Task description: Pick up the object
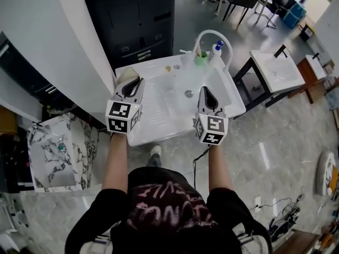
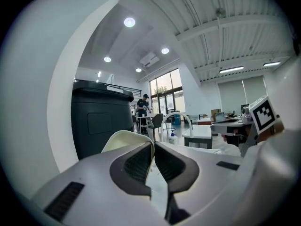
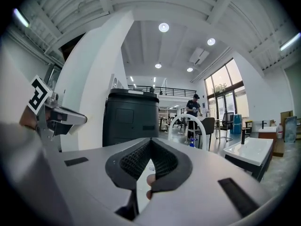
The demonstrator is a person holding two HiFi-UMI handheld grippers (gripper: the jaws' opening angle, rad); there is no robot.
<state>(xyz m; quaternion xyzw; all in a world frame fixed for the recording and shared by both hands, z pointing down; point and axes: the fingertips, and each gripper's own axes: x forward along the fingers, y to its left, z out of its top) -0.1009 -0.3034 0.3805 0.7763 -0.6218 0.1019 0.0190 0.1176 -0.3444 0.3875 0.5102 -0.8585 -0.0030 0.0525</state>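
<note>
Sink (image 1: 154, 134) is taken as ref. L gripper (image 1: 129, 84) is held over sink's left rear corner, jaws clamped on the thin edge of the cream object (image 2: 123, 138), prob. so it can be carried w/o slipping. R gripper (image 3: 150, 143) is held over sink's front right, jaws together, nothing between them; apparently not needed.

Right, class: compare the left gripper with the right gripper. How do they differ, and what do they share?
The left gripper is shut on a thin cream-coloured object; the right gripper is shut with nothing between its jaws. The left gripper hangs over the white sink unit's left edge, the right gripper over its basin. Both are shut and point forward, across the sink unit.
</note>
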